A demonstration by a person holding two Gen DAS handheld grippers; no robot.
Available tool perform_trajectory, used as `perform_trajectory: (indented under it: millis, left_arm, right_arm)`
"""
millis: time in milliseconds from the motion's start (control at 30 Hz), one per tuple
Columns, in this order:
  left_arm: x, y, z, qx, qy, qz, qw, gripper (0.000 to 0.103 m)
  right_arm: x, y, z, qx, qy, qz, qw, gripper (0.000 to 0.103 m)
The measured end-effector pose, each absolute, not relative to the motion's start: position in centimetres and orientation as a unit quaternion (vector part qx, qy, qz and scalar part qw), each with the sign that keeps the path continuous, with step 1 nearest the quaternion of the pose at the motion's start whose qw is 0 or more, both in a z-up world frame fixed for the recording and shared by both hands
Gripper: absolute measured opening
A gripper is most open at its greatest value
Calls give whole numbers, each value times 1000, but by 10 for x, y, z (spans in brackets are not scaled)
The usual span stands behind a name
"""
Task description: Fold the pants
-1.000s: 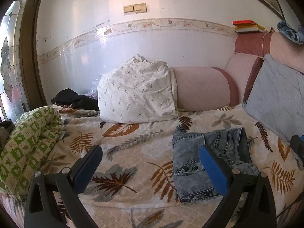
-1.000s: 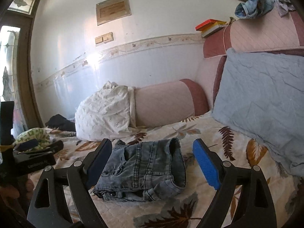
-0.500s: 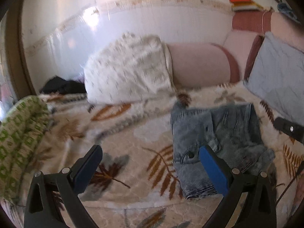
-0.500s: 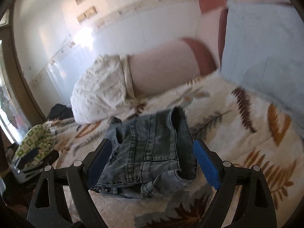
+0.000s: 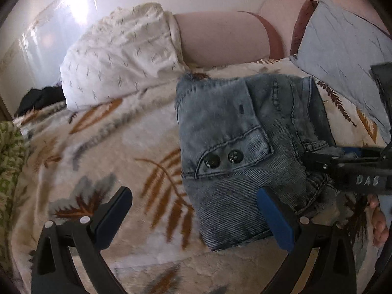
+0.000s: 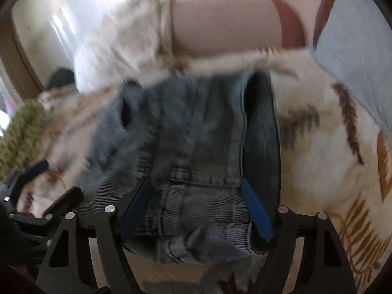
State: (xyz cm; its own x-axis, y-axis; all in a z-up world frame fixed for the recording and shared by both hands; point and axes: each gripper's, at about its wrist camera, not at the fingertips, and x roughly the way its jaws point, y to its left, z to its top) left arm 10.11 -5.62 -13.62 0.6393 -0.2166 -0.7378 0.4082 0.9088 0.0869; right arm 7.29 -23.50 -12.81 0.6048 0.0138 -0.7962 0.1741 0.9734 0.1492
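Folded denim pants lie on a bed covered with a cream spread printed with brown and grey leaves, toward the side where a pale blue cushion leans against the headboard end. Two dark buttons show on a pocket flap of the bundle, and its ribbed hem faces the near edge of the bed.

The left gripper hangs above the near edge with its jaws released and wide apart — one blue-padded finger over the bare spread, the other over the near corner of the denim, nothing clasped between them. The right gripper reaches in over the pants from the cushion side; its jaws are closing, with denim lying between the pads, though the blurred view does not show the pads pressing on the cloth. In the left wrist view its black frame crosses the denim's edge, and a person's fingers show just below it.

At the far edge of the bed sit a white patterned pillow and a pink bolster — a green-and-white quilt lies bunched at the opposite end.
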Motion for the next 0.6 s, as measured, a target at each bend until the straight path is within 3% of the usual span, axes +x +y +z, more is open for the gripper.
perform_trajectory:
  millis: [100, 233, 333, 600]
  left_arm:
    - [109, -47, -143, 77, 416, -183, 887, 103]
    - [118, -36, -141, 38, 442, -189, 876, 103]
    - [114, -29, -118, 39, 390, -166, 905, 103]
    - [144, -15, -81, 13, 294, -115, 949, 103]
  right_arm:
    - [70, -251, -144, 157, 464, -43, 871, 74]
    - [64, -246, -146, 135, 465, -44, 874, 74]
    - [59, -246, -137, 138, 460, -45, 876, 76]
    - [70, -263, -72, 153, 323, -29, 934, 76]
